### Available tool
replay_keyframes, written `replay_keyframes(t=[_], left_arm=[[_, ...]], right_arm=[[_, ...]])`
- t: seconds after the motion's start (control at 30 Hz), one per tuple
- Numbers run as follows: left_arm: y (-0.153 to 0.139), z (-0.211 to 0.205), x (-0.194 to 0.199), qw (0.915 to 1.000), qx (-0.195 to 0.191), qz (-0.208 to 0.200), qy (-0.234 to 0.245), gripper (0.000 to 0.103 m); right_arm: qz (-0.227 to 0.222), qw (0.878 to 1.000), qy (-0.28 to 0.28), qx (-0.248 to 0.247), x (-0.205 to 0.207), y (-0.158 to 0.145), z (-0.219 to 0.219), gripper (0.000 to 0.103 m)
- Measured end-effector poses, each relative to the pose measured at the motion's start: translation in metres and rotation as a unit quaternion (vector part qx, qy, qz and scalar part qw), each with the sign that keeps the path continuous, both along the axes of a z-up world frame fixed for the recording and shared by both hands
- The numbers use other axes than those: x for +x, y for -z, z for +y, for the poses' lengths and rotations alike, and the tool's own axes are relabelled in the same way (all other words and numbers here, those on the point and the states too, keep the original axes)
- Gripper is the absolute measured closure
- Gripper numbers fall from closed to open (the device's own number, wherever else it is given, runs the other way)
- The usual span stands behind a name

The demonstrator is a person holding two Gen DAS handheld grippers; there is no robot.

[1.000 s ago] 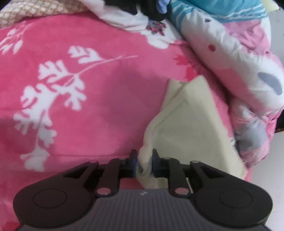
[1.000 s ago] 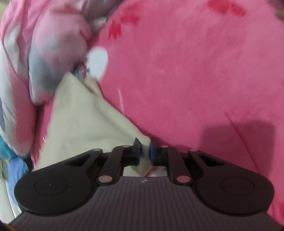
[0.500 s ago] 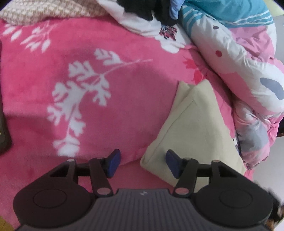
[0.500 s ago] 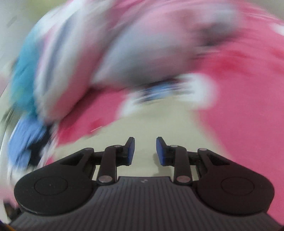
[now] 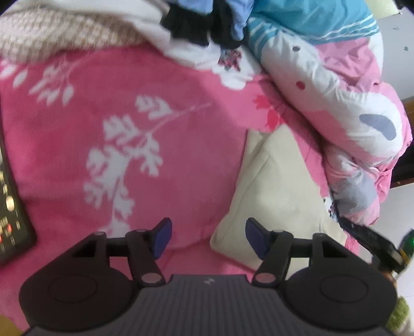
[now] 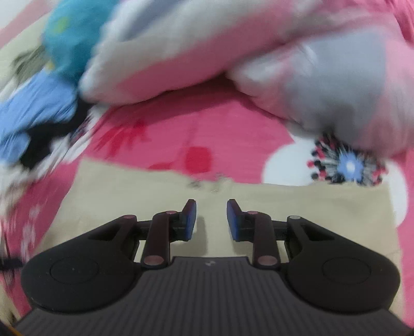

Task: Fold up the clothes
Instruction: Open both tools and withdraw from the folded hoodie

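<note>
Cream garment [image 5: 274,196] lay folded flat on the pink blanket [image 5: 77,144], close to the blanket's right-hand edge as the left wrist view showed it, tucked against the rumpled quilt [image 5: 336,103]. In that view it read as a rough triangle: narrow tip pointing away from the camera toward the clothes pile [image 5: 201,23], wide base toward the tongs, long axis running near-to-far. Right wrist view was motion-blurred; there the same cloth [image 6: 129,196] spread side to side under the tongs.

Left gripper [image 5: 207,237]: jaws opening, nothing pinched, only the near corner of the garment lying below the gap. Right gripper [image 6: 211,219]: jaws narrowly apart, no cloth between the pads, garment just beneath.

Judgement: fold looked finished and both tongs were off it. To do this step well, clear the cloth before swinging away so no pad dragged the near corner and undid the layers. Next piece probably comes from the pile at the far edge; keep the folded one undisturbed.

A dark remote-like device [image 5: 10,212] sat at the blanket's left edge.
</note>
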State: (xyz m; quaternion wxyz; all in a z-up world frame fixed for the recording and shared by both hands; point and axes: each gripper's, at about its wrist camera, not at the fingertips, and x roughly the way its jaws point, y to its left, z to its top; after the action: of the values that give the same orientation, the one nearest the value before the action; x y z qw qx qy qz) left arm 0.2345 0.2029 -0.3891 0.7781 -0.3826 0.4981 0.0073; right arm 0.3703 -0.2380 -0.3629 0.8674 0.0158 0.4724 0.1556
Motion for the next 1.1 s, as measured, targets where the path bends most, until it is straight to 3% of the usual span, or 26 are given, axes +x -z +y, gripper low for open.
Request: replay_keyframes(t=[0.1, 0.2, 0.27, 0.37, 0.47, 0.53, 0.6, 0.73, 0.8, 0.87, 0.97, 1.0, 1.1], left_arm=[[0.002, -0.002, 0.009, 0.9998, 0.003, -0.002, 0.021, 0.036], [0.007, -0.008, 0.017, 0.9989, 0.002, 0.004, 0.046, 0.036], [0.01, -0.013, 0.021, 0.998, 0.007, 0.01, 0.062, 0.036], [0.008, -0.021, 0.025, 0.9948, 0.02, 0.005, 0.1, 0.035], [0.008, -0.023, 0.026, 0.9929, 0.027, 0.006, 0.116, 0.035], [0.009, -0.022, 0.028, 0.9927, 0.026, 0.011, 0.117, 0.035], [0.012, -0.021, 0.03, 0.9929, 0.025, 0.017, 0.115, 0.034], [0.014, -0.018, 0.034, 0.9931, 0.017, 0.024, 0.114, 0.034], [0.013, -0.014, 0.035, 0.9938, 0.008, 0.027, 0.108, 0.034], [0.013, -0.005, 0.035, 0.9956, -0.007, 0.033, 0.087, 0.034], [0.013, 0.011, 0.034, 0.9976, -0.03, 0.042, 0.047, 0.034], [0.014, 0.017, 0.033, 0.9978, -0.038, 0.045, 0.031, 0.034], [0.014, 0.032, 0.032, 0.9974, -0.057, 0.044, -0.005, 0.034]], right_arm=[[0.012, 0.999, -0.017, -0.028, -0.014, 0.003, 0.017, 0.078], [0.065, 0.996, 0.001, -0.058, -0.009, 0.05, 0.025, 0.078], [0.074, 0.996, 0.021, -0.041, -0.005, 0.071, 0.02, 0.078], [0.07, 0.996, 0.05, -0.027, -0.01, 0.037, 0.013, 0.078], [0.047, 0.997, 0.055, -0.02, -0.042, 0.003, 0.007, 0.078], [0.067, 0.997, 0.044, -0.012, -0.06, 0.008, 0.006, 0.079], [0.102, 0.994, 0.028, -0.034, -0.068, 0.037, 0.013, 0.078], [0.105, 0.993, 0.033, -0.034, -0.059, 0.053, 0.01, 0.078], [0.09, 0.994, 0.026, -0.047, -0.062, 0.04, 0.016, 0.077], [0.053, 0.996, -0.02, -0.063, -0.073, 0.016, 0.031, 0.074], [0.006, 0.989, -0.138, -0.062, -0.097, -0.004, 0.074, 0.052], [-0.007, 0.981, -0.185, -0.063, -0.105, -0.005, 0.093, 0.046], [-0.056, 0.945, -0.306, -0.1, -0.131, 0.009, 0.149, 0.041]])
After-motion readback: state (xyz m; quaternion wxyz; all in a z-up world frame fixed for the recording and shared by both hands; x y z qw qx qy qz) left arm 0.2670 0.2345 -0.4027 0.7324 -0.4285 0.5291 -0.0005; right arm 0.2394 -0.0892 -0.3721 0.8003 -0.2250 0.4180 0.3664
